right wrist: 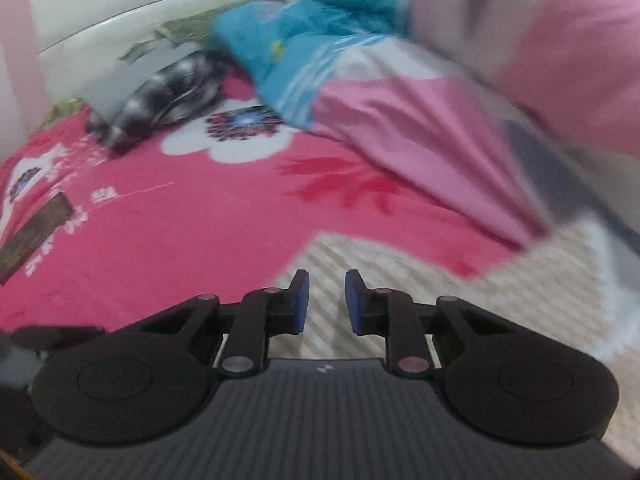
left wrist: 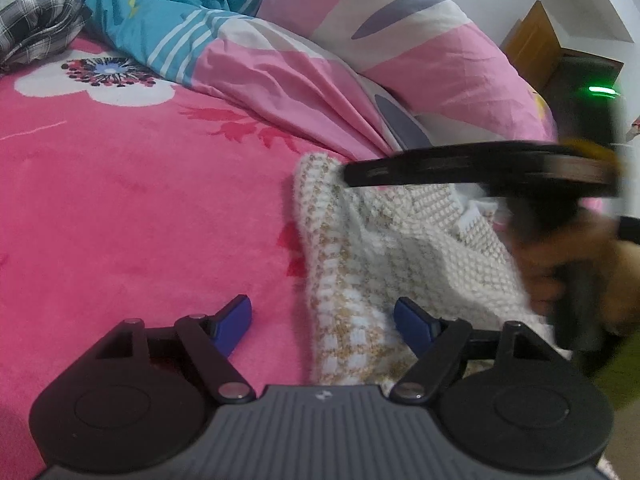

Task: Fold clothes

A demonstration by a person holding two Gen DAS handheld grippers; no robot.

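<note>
A cream and tan knitted garment (left wrist: 384, 248) lies on the pink floral bed cover (left wrist: 120, 200). My left gripper (left wrist: 322, 320) is open, its blue fingers straddling the garment's near left edge. In the left wrist view the right gripper (left wrist: 348, 172) comes in from the right, blurred, its tip at the garment's far corner. In the right wrist view the right gripper (right wrist: 327, 300) hovers over the garment (right wrist: 460, 300) with a narrow gap between its blue pads (right wrist: 301, 300) and nothing held; the view is blurred.
A pink, white and blue quilt (left wrist: 320, 52) is heaped at the back right. A dark plaid garment (left wrist: 36, 20) lies at the far left, also in the right wrist view (right wrist: 160, 92). A white headboard (right wrist: 120, 12) stands behind.
</note>
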